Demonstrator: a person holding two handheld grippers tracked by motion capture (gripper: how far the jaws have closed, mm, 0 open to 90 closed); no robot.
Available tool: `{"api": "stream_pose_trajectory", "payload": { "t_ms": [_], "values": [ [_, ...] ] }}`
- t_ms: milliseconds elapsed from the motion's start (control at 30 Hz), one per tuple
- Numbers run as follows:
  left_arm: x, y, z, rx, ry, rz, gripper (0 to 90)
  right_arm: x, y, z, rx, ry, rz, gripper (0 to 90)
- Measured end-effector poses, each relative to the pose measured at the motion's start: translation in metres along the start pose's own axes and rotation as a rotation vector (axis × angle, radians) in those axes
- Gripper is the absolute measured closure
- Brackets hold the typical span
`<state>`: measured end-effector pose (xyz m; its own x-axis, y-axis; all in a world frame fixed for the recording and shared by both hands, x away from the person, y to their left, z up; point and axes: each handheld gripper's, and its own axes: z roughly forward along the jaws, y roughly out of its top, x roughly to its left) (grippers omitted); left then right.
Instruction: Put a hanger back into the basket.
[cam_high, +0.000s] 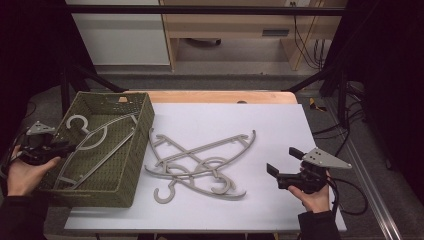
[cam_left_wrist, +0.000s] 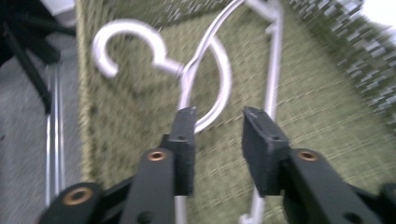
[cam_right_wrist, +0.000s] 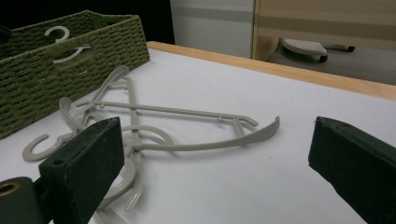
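A grey plastic hanger lies inside the green woven basket at the table's left. My left gripper reaches over the basket's left rim. In the left gripper view its jaws stand apart just above the hanger, with nothing pressed between the pads. Several more grey hangers lie tangled on the white mat beside the basket. My right gripper hovers wide open to their right; in the right gripper view its jaws frame the pile from a distance.
The white mat covers a wooden table. A black frame bar crosses the back, with a cabinet and cables behind it. The basket stands left of the pile in the right gripper view.
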<state>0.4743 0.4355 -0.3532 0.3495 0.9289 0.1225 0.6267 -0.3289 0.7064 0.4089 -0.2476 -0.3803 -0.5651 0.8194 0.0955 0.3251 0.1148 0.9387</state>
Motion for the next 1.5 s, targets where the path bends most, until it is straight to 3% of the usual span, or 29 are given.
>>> {"api": "stream_pose_trajectory", "payload": {
  "t_ms": [167, 267, 367, 400, 467, 667, 933, 1200, 1500],
  "values": [
    [-0.024, 0.011, -0.012, -0.114, -0.052, 0.0, 45.4, 0.0, 0.0, 0.0, -0.002, -0.001, 0.0, 3.6],
    [-0.036, 0.016, -0.017, -0.176, -0.116, -0.007, 38.3, 0.0, 0.0, 0.0, -0.003, 0.0, 0.0, 3.6],
    [-0.051, 0.019, -0.022, -0.268, -0.178, -0.021, 34.2, -0.001, 0.0, -0.001, -0.006, 0.001, 0.001, 3.6],
    [-0.051, 0.019, -0.022, -0.268, -0.178, -0.021, 32.8, -0.001, 0.0, -0.001, -0.006, 0.001, 0.001, 3.6],
    [-0.064, 0.021, -0.024, -0.316, -0.219, -0.021, 30.9, -0.002, 0.0, -0.002, -0.007, -0.001, 0.003, 3.6],
    [-0.1, 0.024, -0.025, -0.392, -0.298, 0.017, 29.0, -0.001, 0.0, -0.002, -0.006, -0.002, 0.003, 3.6],
    [-0.137, 0.026, -0.023, -0.436, -0.358, 0.046, 15.9, -0.002, 0.001, -0.004, -0.021, -0.002, 0.005, 3.6],
    [-0.158, 0.02, -0.019, -0.422, -0.408, 0.076, 12.5, -0.002, 0.0, -0.004, -0.021, 0.001, 0.01, 3.6],
    [-0.19, 0.023, -0.008, -0.376, -0.45, 0.154, 11.3, -0.001, 0.0, -0.003, -0.019, 0.006, 0.008, 3.6]
  ]
}}
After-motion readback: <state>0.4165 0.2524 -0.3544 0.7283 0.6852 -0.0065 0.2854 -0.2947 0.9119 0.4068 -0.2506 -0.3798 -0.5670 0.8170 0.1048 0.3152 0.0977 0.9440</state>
